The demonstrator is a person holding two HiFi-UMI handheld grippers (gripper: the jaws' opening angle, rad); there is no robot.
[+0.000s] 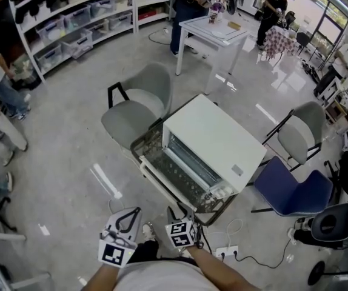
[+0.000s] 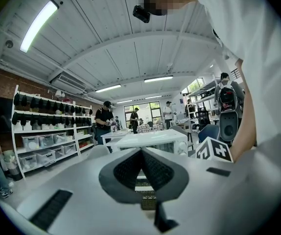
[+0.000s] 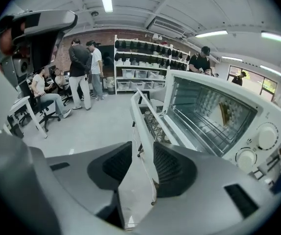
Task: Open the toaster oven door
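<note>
Right gripper (image 3: 142, 144) has its jaws part-way apart and clamped on the handle (image 3: 141, 121) of the oven (image 3: 219, 116) door (image 3: 155, 127); the white bar fills the gap between the ribbed pads, and its near end stops between them. Seen from the head view, this gripper (image 1: 181, 216) sits at the near corner of the table (image 1: 145, 143), at the door's (image 1: 165, 177) front edge. The door is dropped flat, level with the oven's (image 1: 216, 141) floor, and juts out over the table's near edge. Left gripper (image 2: 142, 150) is clenched, with pads meeting at the tips and nothing between them. It is held off to the left of the other (image 1: 134, 214), near the person's body and clear of the table, and points level across the room with the oven (image 2: 155, 140) beyond it. The oven fills most of the dark mesh table. Its cavity is open toward the grippers and holds a wire rack (image 3: 204, 126), with two knobs (image 3: 268, 136) at the right of the opening. A grey chair (image 1: 137, 105) stands against the table's far left side, a blue chair (image 1: 289, 190) just off its right side, and a power strip (image 1: 225, 252) lies on the floor near the person. Farther off are a white table (image 1: 213, 29) and shelves (image 1: 77, 23) of clear bins whose contents are too small to tell.
</note>
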